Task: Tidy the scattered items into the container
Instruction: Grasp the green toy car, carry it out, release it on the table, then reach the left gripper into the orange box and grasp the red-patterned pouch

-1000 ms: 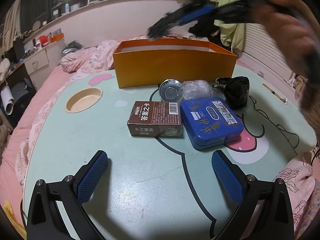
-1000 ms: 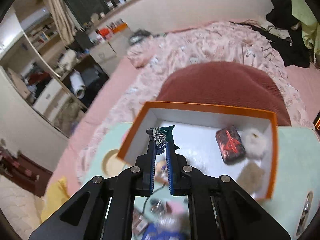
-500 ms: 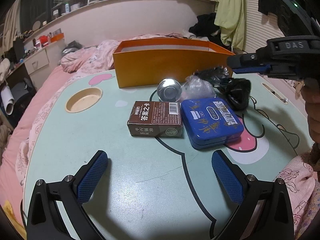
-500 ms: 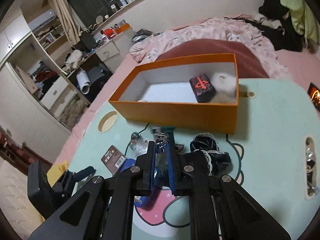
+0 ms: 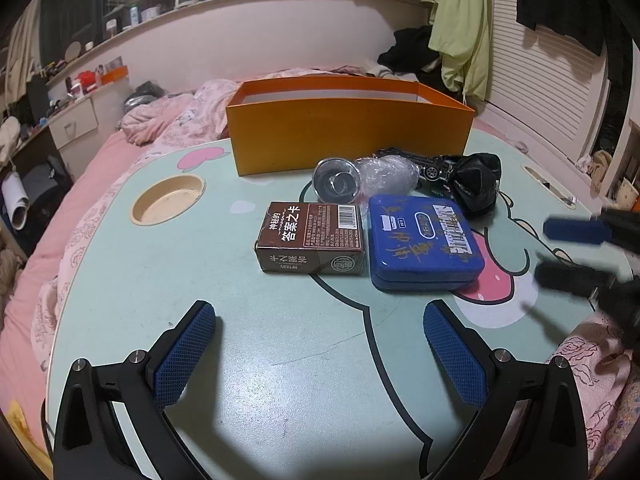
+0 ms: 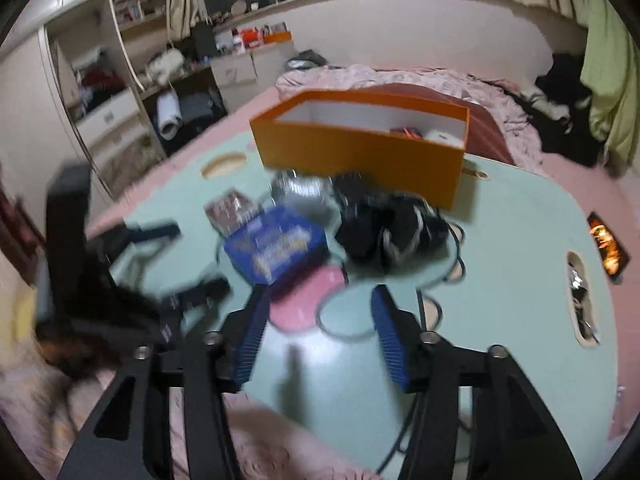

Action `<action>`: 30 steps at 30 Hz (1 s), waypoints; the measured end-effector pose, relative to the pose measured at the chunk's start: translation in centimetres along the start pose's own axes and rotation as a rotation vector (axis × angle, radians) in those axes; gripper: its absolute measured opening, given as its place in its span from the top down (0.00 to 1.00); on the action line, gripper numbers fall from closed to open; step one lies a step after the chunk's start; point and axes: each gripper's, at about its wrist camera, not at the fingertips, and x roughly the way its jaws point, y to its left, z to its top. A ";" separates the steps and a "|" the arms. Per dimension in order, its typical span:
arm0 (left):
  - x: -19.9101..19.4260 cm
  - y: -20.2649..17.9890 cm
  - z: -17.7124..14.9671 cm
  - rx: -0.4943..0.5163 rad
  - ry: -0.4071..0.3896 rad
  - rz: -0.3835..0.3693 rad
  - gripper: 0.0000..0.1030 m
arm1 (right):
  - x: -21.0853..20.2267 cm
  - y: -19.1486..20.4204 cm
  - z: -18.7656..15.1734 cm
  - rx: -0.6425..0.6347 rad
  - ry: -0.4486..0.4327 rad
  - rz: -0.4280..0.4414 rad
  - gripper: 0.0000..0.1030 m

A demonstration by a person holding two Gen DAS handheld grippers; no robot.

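Risk, judged: items crowd together near orange cardboard box (image 5: 348,136); flat blue tin (image 5: 424,240) touches brown card box (image 5: 312,240), so right tool (image 6: 318,336) could nudge neighbour or snag black cable while closing in.

Right tool: jaws just been opening, now half spread, nothing between them, above mint-green worktop (image 5: 280,360).

Left tool (image 5: 320,352): spread wide, empty, touching nothing.

Scattered items remain on worktop, just before orange box.
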 end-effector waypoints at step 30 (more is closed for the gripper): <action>0.3 -0.1 0.2 0.033 0.020 -0.031 0.00 | 2.8 -1.4 -1.1 0.005 0.090 -0.086 0.00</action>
